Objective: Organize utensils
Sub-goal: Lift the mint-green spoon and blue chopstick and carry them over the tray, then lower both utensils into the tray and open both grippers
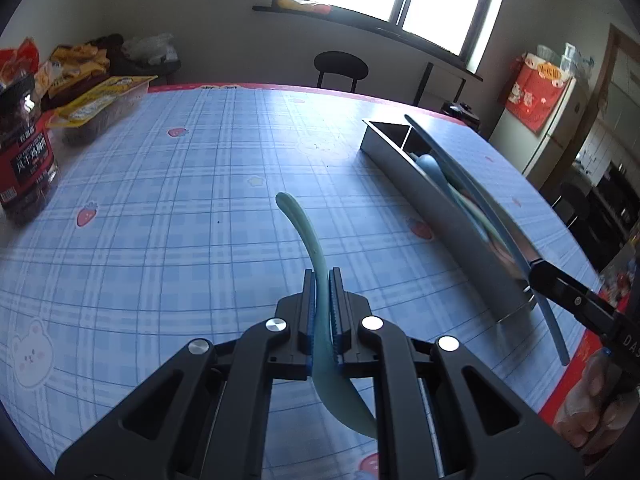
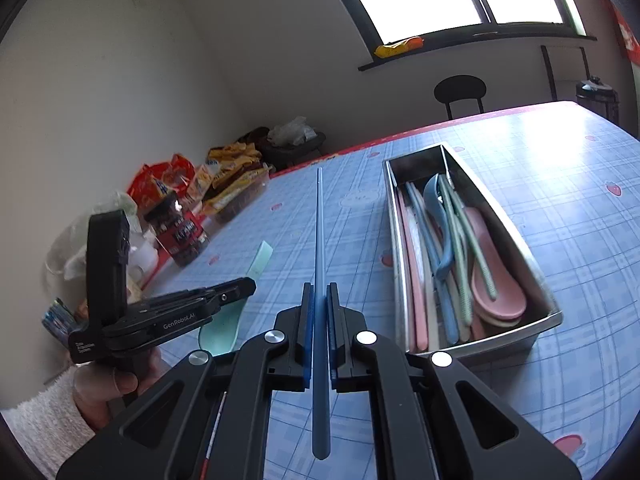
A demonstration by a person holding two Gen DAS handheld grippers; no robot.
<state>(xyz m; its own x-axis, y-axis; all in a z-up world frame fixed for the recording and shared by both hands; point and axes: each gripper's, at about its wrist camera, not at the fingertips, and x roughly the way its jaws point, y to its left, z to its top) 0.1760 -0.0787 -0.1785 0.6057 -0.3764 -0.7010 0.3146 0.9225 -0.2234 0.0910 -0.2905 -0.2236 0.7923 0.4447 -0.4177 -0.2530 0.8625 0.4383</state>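
Note:
My left gripper (image 1: 321, 280) is shut on a pale green spoon (image 1: 304, 232), its handle pointing ahead above the table; the spoon also shows in the right wrist view (image 2: 256, 268). My right gripper (image 2: 319, 296) is shut on a blue chopstick (image 2: 319, 232), held above the table left of the metal utensil tray (image 2: 536, 268). In the left wrist view the chopstick (image 1: 480, 196) hangs over the tray (image 1: 440, 216). The tray holds several pink, blue and green utensils (image 2: 452, 248).
Snack bags (image 1: 92, 100) and a red-labelled jar (image 1: 24, 160) stand at the table's left edge. A black chair (image 1: 340, 66) stands behind the far edge. The tablecloth (image 1: 180, 200) is blue plaid with a red border.

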